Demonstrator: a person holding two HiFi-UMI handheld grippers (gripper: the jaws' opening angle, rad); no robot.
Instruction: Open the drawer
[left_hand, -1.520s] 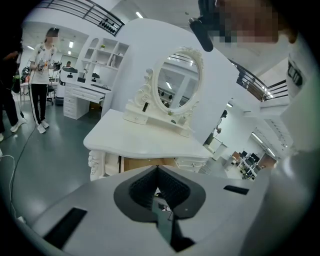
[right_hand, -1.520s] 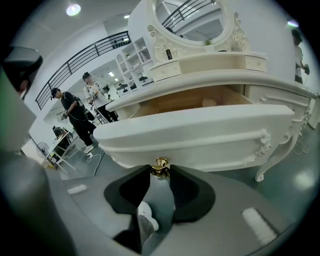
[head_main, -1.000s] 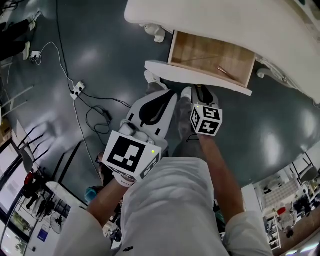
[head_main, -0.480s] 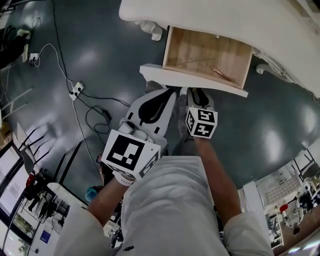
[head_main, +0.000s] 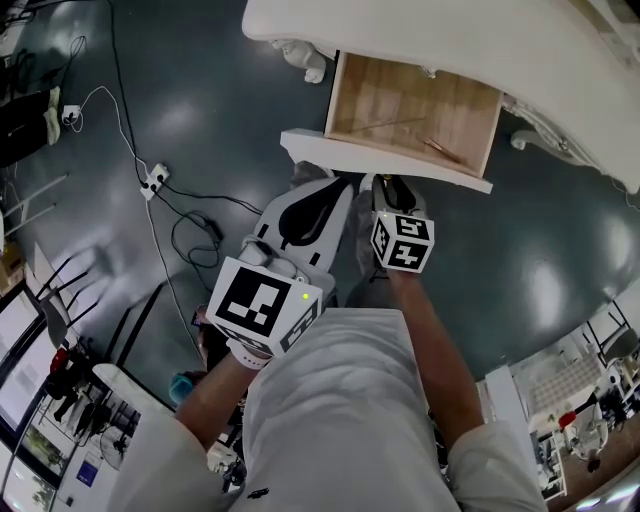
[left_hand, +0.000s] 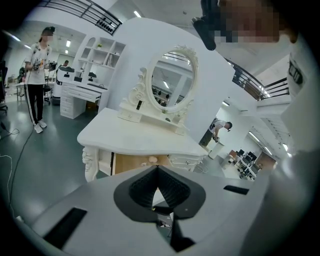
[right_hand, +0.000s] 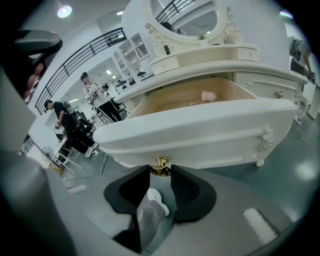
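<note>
drawer (head_main: 385, 158) stands pulled well out from under the white dressing table (head_main: 450, 40) at top centre of the head view, its wooden inside showing, with a thin stick (head_main: 440, 145) lying in it. right gripper (right_hand: 160, 171) is clamped on the small brass knob (right_hand: 160, 165) by the pad tips only, so a skewed pull could likely slip them off, and more pull might draw the box off its runners. left gripper (left_hand: 157, 169), lower centre of its view, has its jaws together on nothing, so nothing would catch a dropping drawer.
</note>
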